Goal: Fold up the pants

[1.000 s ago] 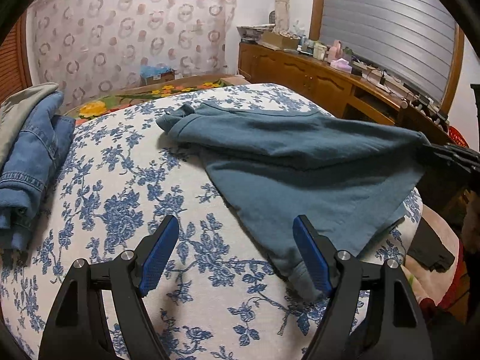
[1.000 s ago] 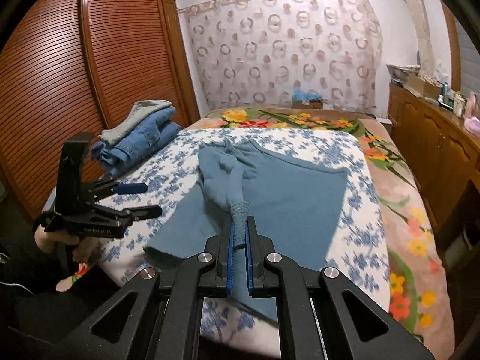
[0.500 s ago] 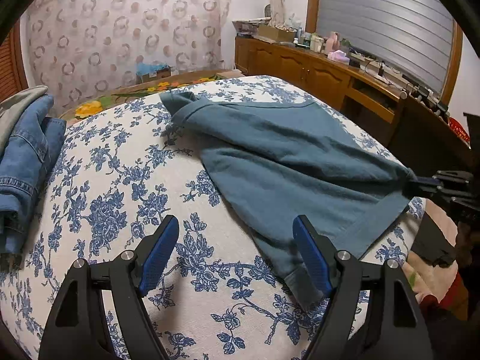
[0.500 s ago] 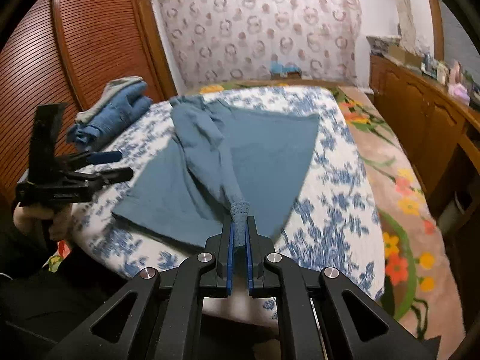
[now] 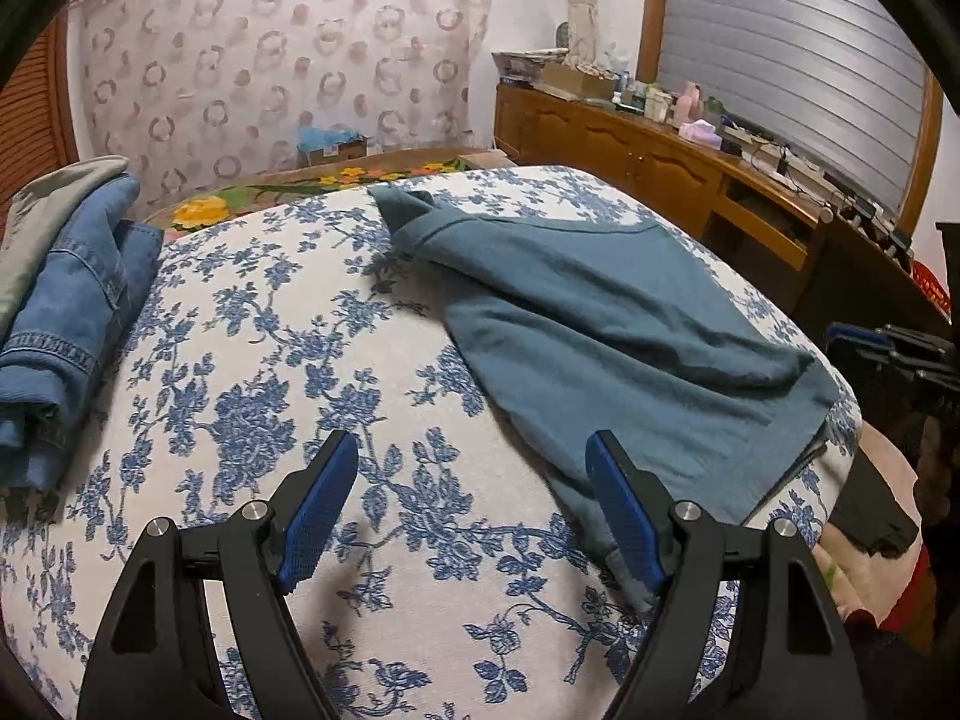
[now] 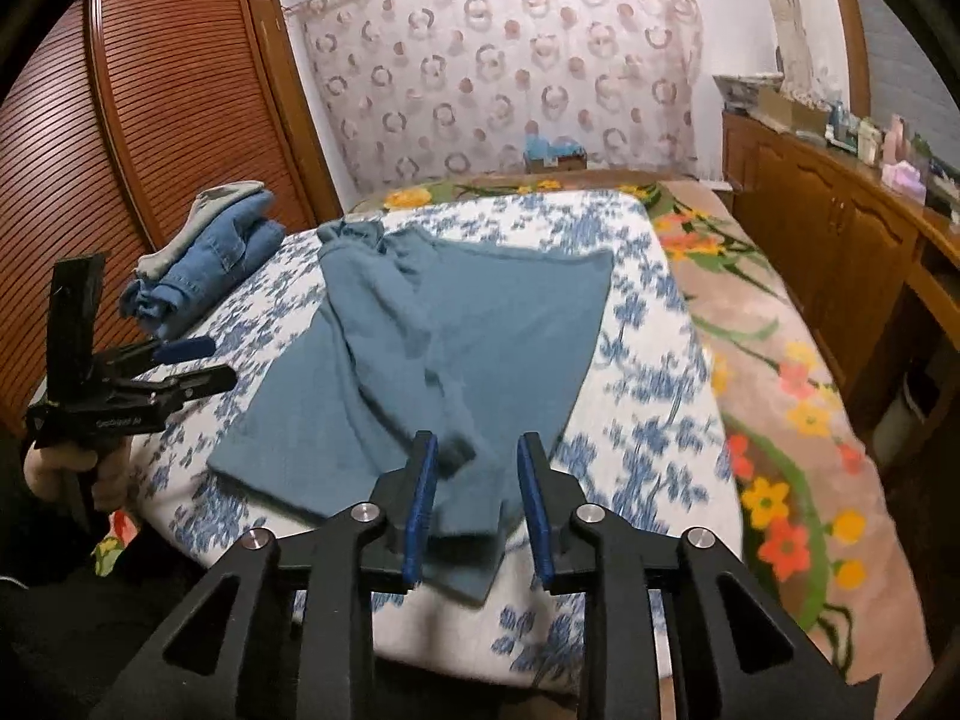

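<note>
Left wrist view: your left gripper (image 5: 471, 501) is hovering with fingers spread wide and empty, beside the teal pants (image 5: 606, 324) lying on the bed (image 5: 252, 360).

Right wrist view: your right gripper (image 6: 477, 495) is gaping, gripping nothing, over the cuff. One leg is lying crossed over, rumpled; smoothing and further folds are remaining.

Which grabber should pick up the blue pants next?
Probably the left gripper: it is open, with the teal pants' near hem beside its right finger. The right gripper is open above the other leg end.
</note>
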The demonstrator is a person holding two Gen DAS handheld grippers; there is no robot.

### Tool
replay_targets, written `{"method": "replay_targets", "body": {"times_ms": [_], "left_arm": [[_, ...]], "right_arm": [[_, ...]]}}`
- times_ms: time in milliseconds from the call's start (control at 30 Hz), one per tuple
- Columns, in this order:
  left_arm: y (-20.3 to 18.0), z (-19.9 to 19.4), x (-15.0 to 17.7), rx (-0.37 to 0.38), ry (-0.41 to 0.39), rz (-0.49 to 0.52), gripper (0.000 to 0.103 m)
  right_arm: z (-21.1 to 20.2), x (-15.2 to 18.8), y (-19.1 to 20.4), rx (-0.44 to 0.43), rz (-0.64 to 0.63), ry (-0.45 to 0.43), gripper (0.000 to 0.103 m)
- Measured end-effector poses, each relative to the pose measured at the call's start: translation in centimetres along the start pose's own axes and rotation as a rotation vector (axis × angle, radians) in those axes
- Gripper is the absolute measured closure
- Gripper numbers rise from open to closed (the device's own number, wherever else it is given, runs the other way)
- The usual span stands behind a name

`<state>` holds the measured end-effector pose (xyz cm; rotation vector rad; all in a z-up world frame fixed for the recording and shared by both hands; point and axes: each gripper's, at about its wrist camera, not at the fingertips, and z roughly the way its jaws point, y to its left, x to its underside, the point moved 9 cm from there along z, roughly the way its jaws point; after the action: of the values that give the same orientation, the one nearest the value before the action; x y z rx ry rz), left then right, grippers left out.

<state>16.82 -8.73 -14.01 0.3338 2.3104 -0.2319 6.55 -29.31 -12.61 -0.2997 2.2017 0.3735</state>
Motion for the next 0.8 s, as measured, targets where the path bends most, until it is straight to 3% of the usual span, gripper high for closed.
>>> {"method": "replay_targets", "body": {"times_ms": [267,433,800], "left_arm": [[0.9,-0.4,-0.4,-0.014,-0.015,-0.022,0.024],[1.3,-0.5,-0.5,-0.019,-0.022,-0.026,0.024],[2.6,-0.4,-0.2,-0.033,-0.021,-0.046,0.024]], "right_arm": [[1.3,-2.3,0.6,-0.030,-0.012,-0.028,0.060],[4.0,-4.5,0.8,-0.013,-0.042,-0.007,0.059],[11.0,-8.1,2.9,-0.087,-0.048,0.057,0.059]]}}
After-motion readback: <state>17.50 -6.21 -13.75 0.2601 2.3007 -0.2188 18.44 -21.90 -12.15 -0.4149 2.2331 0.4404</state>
